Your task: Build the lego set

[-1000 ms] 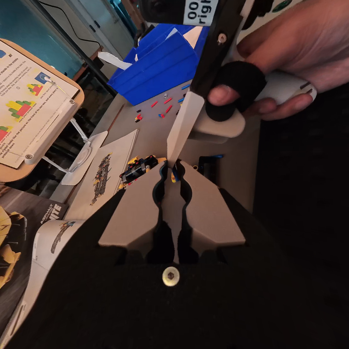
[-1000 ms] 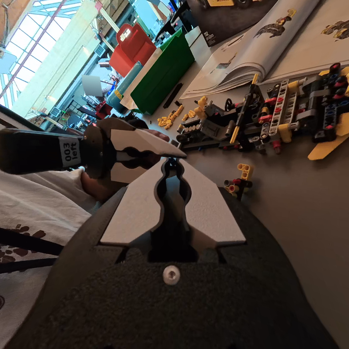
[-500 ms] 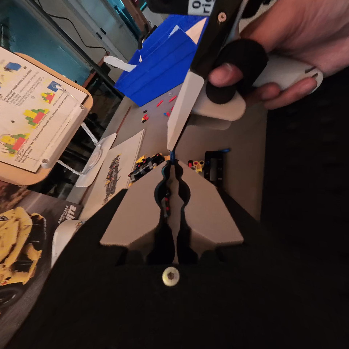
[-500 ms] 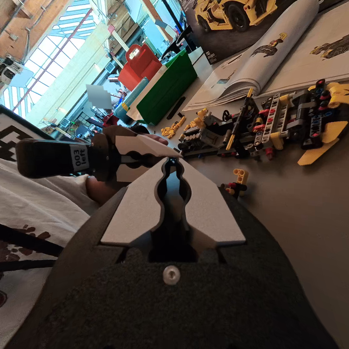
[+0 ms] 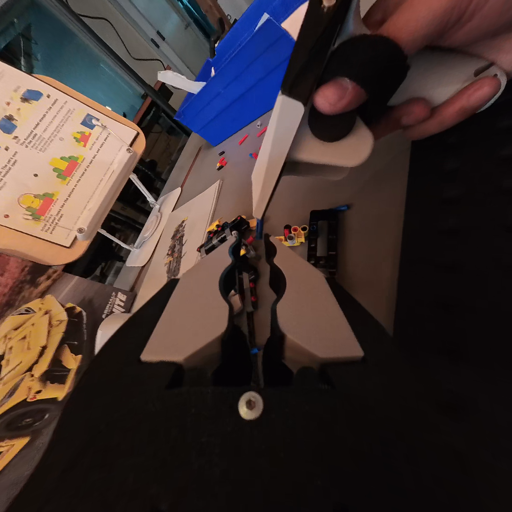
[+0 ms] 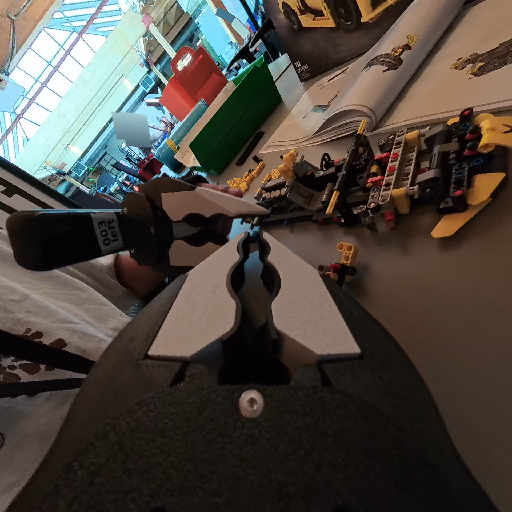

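two grippers meeting tip to tip over the grey table

my right gripper (image 6: pixel 252 237) has its fingers nearly together, pinching a small blue pin (image 6: pixel 253 235) at the very tips. in the left wrist view that same blue pin (image 5: pixel 259 228) shows at the end of the right gripper's (image 5: pixel 257 219) white finger, just above my left gripper (image 5: pixel 250 241). the left gripper's fingers stand slightly apart, with a narrow gap between them; i cannot tell whether anything is caught there. in the right wrist view the left gripper (image 6: pixel 260 216) comes in from the left with its tips just beside mine and close to the near end of the lego car frame (image 6: pixel 388 182).

the car frame lies on the table (image 6: pixel 429 304) on the far right, a long black and grey build with red pins and yellow fins, just in front of the open instruction book (image 6: pixel 374 83). a small yellow and black sub-assembly (image 6: pixel 340 263) sits apart from it, nearer to me. loose yellow pieces (image 6: pixel 245 177) lie by a green bin (image 6: pixel 235 133), with a red bin (image 6: pixel 194 80) behind it. the lego box (image 6: pixel 332 30) with a yellow car on it stands at the far edge.

from the left wrist view i see a blue bin (image 5: pixel 241 80) at the far end, loose red pieces (image 5: pixel 243 138) before it, a flat black piece (image 5: pixel 322 241) on the right, and an instruction sheet on a stand (image 5: pixel 61 166) on the left.
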The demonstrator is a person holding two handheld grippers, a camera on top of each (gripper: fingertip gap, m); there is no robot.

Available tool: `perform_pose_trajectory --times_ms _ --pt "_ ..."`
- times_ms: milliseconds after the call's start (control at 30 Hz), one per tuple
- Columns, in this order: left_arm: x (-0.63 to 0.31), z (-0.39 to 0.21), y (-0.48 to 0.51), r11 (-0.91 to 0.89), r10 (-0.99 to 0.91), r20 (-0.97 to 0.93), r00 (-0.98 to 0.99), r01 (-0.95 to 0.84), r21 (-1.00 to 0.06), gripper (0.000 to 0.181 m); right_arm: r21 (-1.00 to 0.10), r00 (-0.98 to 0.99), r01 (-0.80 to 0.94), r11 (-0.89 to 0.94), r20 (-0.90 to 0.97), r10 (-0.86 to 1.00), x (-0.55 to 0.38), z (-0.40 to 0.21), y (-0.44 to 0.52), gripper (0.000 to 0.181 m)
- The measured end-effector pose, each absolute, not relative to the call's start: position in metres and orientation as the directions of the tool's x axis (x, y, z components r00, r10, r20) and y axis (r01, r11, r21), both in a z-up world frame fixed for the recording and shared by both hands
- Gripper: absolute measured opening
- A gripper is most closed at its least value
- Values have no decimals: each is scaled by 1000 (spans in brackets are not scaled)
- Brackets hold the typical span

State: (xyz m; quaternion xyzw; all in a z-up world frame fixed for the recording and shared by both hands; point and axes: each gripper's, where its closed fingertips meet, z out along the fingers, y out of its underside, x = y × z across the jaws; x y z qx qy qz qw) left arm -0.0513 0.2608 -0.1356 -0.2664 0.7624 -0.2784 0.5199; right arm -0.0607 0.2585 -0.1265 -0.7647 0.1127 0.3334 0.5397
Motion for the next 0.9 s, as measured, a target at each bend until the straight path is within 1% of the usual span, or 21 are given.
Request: perform_pose_trajectory --times_ms 100,233,367,633,667,700,733,900 --pt "-51 -135 260 650 -741 -583 -333 -136 -748 19 -745 742 -558 -365 -645 182 -56 -124 258 4" --pt "-53 -133 252 496 -825 -401 -399 -170 -851 23 -761 750 -550 -344 -632 197 -57 -120 256 4" --pt "-54 -128 254 414 -853 -311 -420 -181 -892 23 -758 742 -552 -348 -637 208 -58 -119 256 5" --pt "-55 -132 249 469 -824 -364 -434 -164 -868 22 -759 748 -542 -362 -631 204 -60 -122 257 5" --pt "-55 -132 249 474 -823 -372 -429 -159 -866 21 -761 753 -536 -366 -627 200 -60 -123 257 5" --pt "-55 -131 250 479 -822 -381 -423 -154 -864 13 -763 759 -527 -373 -621 198 -61 -124 258 4" --pt "-55 -130 251 487 -820 -393 -416 -147 -861 9 -767 764 -518 -380 -614 197 -62 -125 258 5" --pt "-55 -132 252 591 -762 -509 -400 -109 -799 5 -766 768 -516 -383 -612 190 -62 -126 259 5"
